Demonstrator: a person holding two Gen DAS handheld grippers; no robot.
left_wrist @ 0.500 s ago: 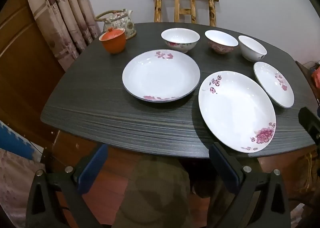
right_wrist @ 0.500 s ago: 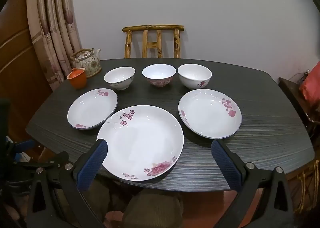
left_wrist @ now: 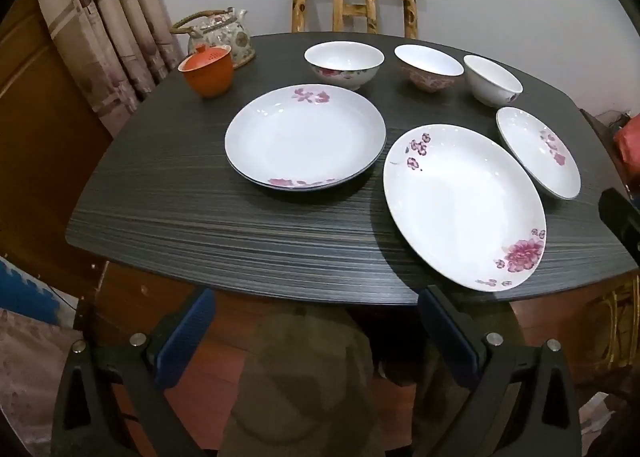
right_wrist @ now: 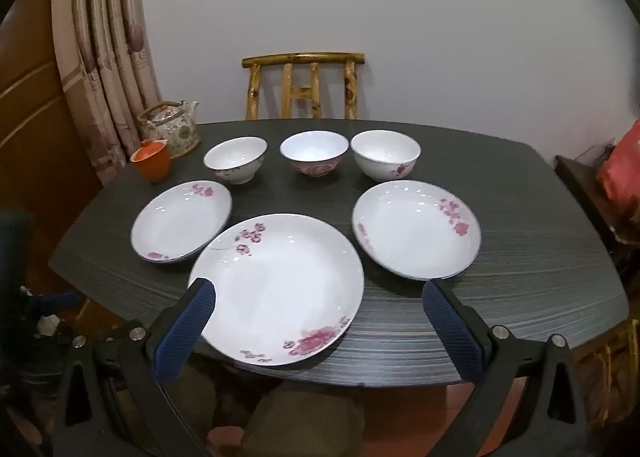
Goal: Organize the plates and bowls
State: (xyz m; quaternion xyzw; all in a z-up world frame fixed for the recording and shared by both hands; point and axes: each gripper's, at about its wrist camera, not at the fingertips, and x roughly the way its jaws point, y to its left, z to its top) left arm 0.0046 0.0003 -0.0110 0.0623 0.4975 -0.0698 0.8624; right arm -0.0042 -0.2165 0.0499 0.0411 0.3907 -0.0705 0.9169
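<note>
Three white floral plates lie on the dark table (left_wrist: 200, 225): a large plate (left_wrist: 460, 205) (right_wrist: 280, 285) at the front, a left plate (left_wrist: 304, 137) (right_wrist: 182, 221) and a right plate (left_wrist: 536, 153) (right_wrist: 416, 229). Behind them stand three bowls in a row: left bowl (left_wrist: 344, 63) (right_wrist: 235, 159), middle bowl (left_wrist: 429, 65) (right_wrist: 314, 152), right bowl (left_wrist: 492, 81) (right_wrist: 385, 153). My left gripper (left_wrist: 316, 325) is open and empty, below the table's front edge. My right gripper (right_wrist: 318, 317) is open and empty, over the front edge with its fingers on either side of the large plate's near part.
An orange lidded cup (left_wrist: 206, 71) (right_wrist: 151, 163) and a patterned teapot (left_wrist: 220, 33) (right_wrist: 173, 127) stand at the back left. A wooden chair (right_wrist: 304, 85) is behind the table. Curtains (right_wrist: 100, 57) hang at left. A red item (right_wrist: 620, 169) lies on furniture at right.
Both grippers have moved slightly closer to the table; the dishes have not moved.
</note>
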